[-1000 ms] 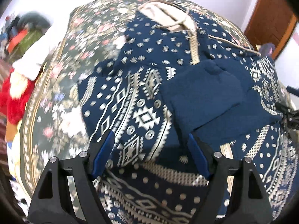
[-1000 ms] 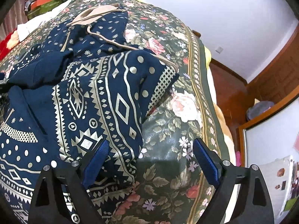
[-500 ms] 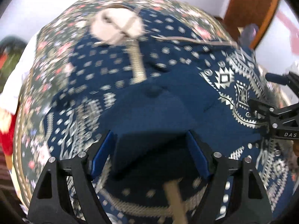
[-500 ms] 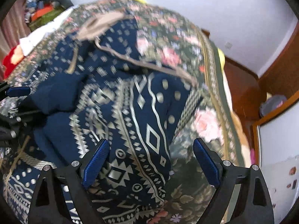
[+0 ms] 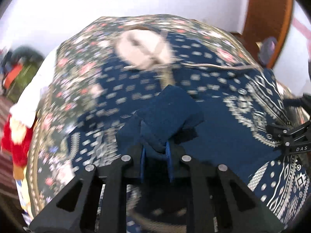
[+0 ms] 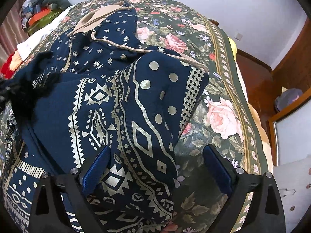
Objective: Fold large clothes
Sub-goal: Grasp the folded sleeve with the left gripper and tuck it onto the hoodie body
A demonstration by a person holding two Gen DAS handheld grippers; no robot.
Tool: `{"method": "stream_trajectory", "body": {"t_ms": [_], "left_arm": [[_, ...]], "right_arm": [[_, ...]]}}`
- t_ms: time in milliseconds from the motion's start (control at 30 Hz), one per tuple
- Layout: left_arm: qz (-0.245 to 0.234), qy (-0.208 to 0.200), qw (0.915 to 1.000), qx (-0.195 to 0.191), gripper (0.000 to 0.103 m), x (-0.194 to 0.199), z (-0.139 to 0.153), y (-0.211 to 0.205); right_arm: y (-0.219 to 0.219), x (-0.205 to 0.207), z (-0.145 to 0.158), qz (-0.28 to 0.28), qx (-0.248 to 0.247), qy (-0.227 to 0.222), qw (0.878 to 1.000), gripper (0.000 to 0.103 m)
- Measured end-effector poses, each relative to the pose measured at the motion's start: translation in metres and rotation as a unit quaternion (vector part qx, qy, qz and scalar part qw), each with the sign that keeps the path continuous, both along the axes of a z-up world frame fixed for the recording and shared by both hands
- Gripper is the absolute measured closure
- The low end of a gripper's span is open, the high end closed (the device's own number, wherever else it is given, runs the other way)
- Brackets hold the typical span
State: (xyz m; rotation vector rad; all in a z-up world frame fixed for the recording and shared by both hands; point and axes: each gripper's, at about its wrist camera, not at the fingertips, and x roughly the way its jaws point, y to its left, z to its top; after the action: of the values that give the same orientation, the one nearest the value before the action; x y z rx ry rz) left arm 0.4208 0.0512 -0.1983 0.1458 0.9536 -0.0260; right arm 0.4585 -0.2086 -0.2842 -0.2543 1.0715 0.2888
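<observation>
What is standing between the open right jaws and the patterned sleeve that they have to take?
Nothing visible does. The right gripper is open, and the folded patterned sleeve already lies between its jaws on the floral bedspread. The left gripper is off to the side, shut on the plain navy cuff.

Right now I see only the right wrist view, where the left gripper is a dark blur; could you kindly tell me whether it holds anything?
Observer: Yes. The left gripper has just been closing, and its blue pads now pinch a fold of the plain navy cuff.
Operator: Thank you. What does that cuff lie over?
Observer: It covers the lower end of the beige zipper strip, which runs down from the hood lining.
</observation>
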Motion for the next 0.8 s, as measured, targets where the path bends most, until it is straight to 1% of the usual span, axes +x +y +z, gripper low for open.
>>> {"method": "stream_trajectory", "body": {"t_ms": [67, 167, 200, 267, 300, 367, 400, 467, 533, 567, 733, 800], "left_arm": [[0.031, 0.003, 0.9994, -0.014, 0.084, -0.006, 0.003, 0.034], [0.077, 0.021, 0.9962, -0.033, 0.084, -0.018, -0.001, 0.084], [0.091, 0.033, 0.994, -0.05, 0.084, -0.023, -0.007, 0.101], [0.103, 0.057, 0.9886, -0.094, 0.081, -0.033, -0.023, 0.122], [0.108, 0.065, 0.9868, -0.102, 0.08, -0.038, -0.03, 0.126], [0.117, 0.079, 0.9853, -0.096, 0.069, -0.048, -0.046, 0.131], [0.123, 0.087, 0.9845, -0.09, 0.065, -0.052, -0.053, 0.134], [0.13, 0.093, 0.9832, -0.088, 0.046, -0.057, -0.061, 0.139], [0.138, 0.085, 0.9829, -0.087, 0.038, -0.061, -0.062, 0.145], [0.14, 0.081, 0.9828, -0.088, 0.036, -0.063, -0.06, 0.147], [0.152, 0.073, 0.9822, -0.083, 0.036, -0.068, -0.039, 0.16], [0.149, 0.068, 0.9829, -0.084, 0.036, -0.069, -0.028, 0.163]], "right_arm": [[0.0, 0.0, 0.0, 0.0, -0.001, -0.001, 1.0, 0.005], [0.0, 0.001, 0.0, 0.0, -0.002, 0.002, 1.0, 0.005], [0.0, 0.001, 0.001, -0.001, -0.003, 0.003, 1.0, 0.005], [-0.001, 0.002, 0.001, -0.003, -0.005, 0.005, 1.0, 0.005], [-0.002, 0.002, 0.002, -0.004, -0.008, 0.005, 1.0, 0.005], [-0.003, 0.002, 0.002, -0.005, -0.012, 0.006, 1.0, 0.005], [-0.005, 0.001, 0.003, -0.004, -0.014, 0.007, 1.0, 0.005], [-0.006, 0.0, 0.002, -0.003, -0.014, 0.009, 1.0, 0.004], [-0.009, 0.0, 0.002, -0.004, -0.014, 0.011, 1.0, 0.004], [-0.009, 0.0, 0.002, -0.005, -0.015, 0.012, 1.0, 0.004], [-0.01, 0.0, 0.009, -0.004, -0.023, 0.021, 1.0, 0.004], [-0.01, 0.0, 0.019, -0.001, -0.027, 0.01, 1.0, 0.004]]}}
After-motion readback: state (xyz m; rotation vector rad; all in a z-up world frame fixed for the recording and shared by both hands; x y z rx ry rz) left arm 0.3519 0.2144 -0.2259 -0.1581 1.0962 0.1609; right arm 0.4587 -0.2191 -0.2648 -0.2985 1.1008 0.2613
